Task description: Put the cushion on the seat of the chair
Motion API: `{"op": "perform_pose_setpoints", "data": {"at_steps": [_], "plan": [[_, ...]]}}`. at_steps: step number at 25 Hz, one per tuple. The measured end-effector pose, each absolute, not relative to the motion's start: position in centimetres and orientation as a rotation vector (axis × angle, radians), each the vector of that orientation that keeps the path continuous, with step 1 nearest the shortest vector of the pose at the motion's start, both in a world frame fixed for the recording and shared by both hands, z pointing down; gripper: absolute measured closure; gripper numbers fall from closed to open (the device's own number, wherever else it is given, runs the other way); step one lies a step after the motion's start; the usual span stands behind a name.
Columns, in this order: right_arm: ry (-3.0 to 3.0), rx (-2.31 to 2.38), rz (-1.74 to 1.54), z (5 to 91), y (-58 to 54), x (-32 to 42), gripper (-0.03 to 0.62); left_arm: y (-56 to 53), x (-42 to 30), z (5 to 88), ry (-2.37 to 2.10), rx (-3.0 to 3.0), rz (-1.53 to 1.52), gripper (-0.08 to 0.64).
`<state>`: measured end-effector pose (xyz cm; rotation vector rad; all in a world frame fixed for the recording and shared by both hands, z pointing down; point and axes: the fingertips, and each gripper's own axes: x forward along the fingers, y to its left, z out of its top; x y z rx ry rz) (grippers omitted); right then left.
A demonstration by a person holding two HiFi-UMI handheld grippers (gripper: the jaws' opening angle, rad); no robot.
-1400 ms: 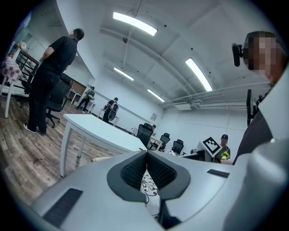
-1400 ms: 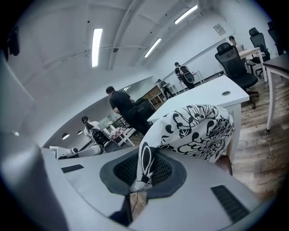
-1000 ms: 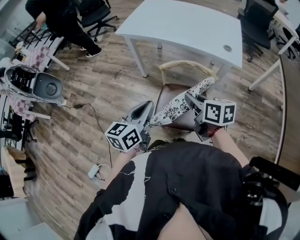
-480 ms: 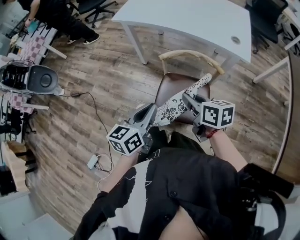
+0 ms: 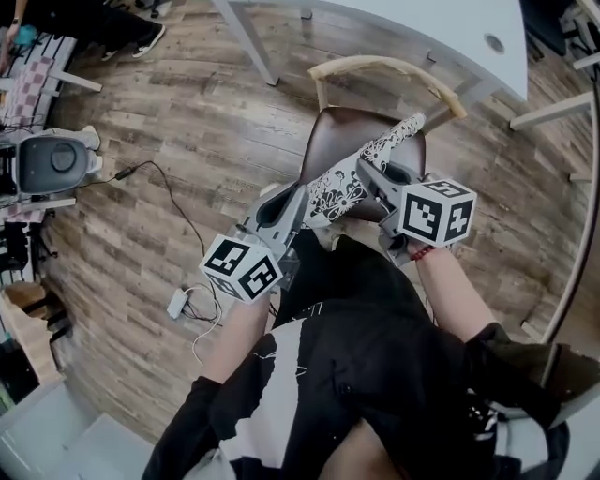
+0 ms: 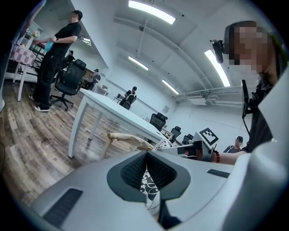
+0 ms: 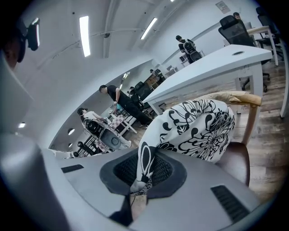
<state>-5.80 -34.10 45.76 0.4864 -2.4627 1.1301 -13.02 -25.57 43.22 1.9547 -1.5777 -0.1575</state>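
A white cushion with black floral print [image 5: 352,180] hangs just above the brown seat [image 5: 349,136] of a chair with a pale curved wooden backrest [image 5: 386,69]. My left gripper [image 5: 302,202] is shut on its near left corner [image 6: 147,187]. My right gripper [image 5: 367,172] is shut on the opposite edge [image 7: 143,169]. In the right gripper view the cushion [image 7: 196,128] bulges over the seat [image 7: 235,160] in front of the backrest [image 7: 235,97]. The cushion's underside is hidden.
A white table [image 5: 441,23] stands just behind the chair. A cable and adapter [image 5: 178,302] lie on the wooden floor to the left, near a grey machine [image 5: 52,164]. Office chairs and several people [image 6: 54,58] are further off.
Both grippers have sunk with the cushion, which now hangs lower and closer to the chair seat. The head view has tilted closer to the chair.
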Motion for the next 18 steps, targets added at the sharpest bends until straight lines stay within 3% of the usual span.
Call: {"op": "perform_pose_setpoints", "data": {"at_steps": [18], "plan": [[-2.502,0.497,1.233,44.5,-36.6,-12.4,0.56,-26.7,-17.7,43.6,-1.511,1.941,-0.16,0.545]]}}
